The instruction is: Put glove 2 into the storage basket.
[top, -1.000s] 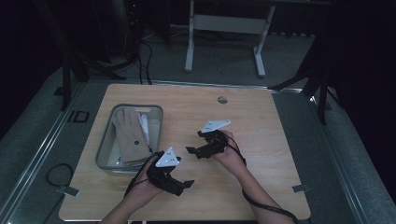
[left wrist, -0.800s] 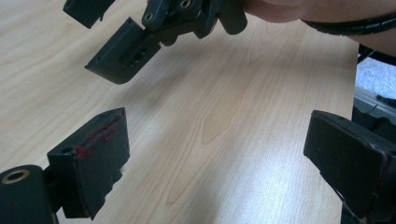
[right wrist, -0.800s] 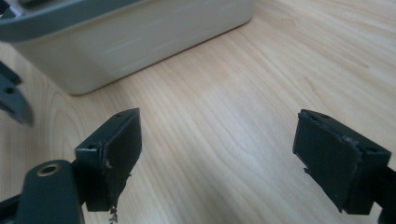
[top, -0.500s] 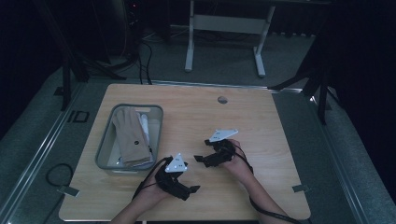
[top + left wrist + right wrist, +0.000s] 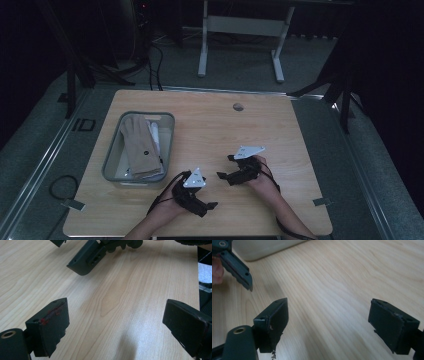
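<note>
Both tools sit low over the wooden surface (image 5: 210, 130), near its front edge. The left tool (image 5: 209, 205) has its jaws spread wide over bare wood, and so does the right tool (image 5: 223, 176). Nearest them, just left, a beige glove (image 5: 139, 145) lies in the grey bin (image 5: 169, 145).

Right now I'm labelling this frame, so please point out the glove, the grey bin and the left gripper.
glove (image 5: 138, 145): high view, middle of the tan glove's palm.
grey bin (image 5: 111, 159): high view, on its left wall.
left gripper (image 5: 209, 207): high view, between the tips of its open fingers.
</note>
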`<state>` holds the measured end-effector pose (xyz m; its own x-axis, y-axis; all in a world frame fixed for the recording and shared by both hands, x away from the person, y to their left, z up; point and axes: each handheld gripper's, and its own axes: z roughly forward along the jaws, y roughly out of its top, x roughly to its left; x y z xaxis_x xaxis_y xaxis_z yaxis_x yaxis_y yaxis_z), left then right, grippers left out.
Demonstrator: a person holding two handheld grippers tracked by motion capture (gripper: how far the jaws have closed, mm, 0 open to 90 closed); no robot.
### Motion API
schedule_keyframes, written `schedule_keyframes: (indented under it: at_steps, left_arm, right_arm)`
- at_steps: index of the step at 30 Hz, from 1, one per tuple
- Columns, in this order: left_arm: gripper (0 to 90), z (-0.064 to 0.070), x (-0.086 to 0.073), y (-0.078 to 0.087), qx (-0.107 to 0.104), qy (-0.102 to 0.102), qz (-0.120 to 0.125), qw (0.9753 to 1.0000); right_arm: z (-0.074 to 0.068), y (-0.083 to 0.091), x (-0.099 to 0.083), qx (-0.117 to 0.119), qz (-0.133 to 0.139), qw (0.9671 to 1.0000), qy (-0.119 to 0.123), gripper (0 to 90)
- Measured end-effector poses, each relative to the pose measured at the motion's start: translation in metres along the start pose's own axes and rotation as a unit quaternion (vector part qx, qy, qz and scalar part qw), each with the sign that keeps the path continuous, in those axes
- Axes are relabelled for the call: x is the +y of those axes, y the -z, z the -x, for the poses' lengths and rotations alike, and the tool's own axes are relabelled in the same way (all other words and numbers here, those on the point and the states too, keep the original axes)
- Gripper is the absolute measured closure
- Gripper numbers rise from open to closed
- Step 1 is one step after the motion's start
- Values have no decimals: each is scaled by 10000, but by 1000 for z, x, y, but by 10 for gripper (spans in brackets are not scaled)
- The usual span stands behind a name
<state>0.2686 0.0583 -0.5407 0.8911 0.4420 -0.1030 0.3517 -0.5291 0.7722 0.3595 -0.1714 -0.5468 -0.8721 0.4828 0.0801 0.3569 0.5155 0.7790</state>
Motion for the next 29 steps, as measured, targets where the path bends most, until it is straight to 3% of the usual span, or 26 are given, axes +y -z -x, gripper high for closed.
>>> schedule_keyframes:
  at_steps: [12,17,29]
  left_arm:
    - [70,-1,-2,-7,-20,-26,89,10000]
    - [70,0,-3,-8,-73,-110,165,9998]
    - [70,1,-6,-9,-91,-147,228,9996]
  right_arm:
    - [2,13,-19,-245,15,9995,188,141]
    - [4,19,-28,-290,30,9995,127,139]
    - [5,23,-32,-351,139,9991,186,140]
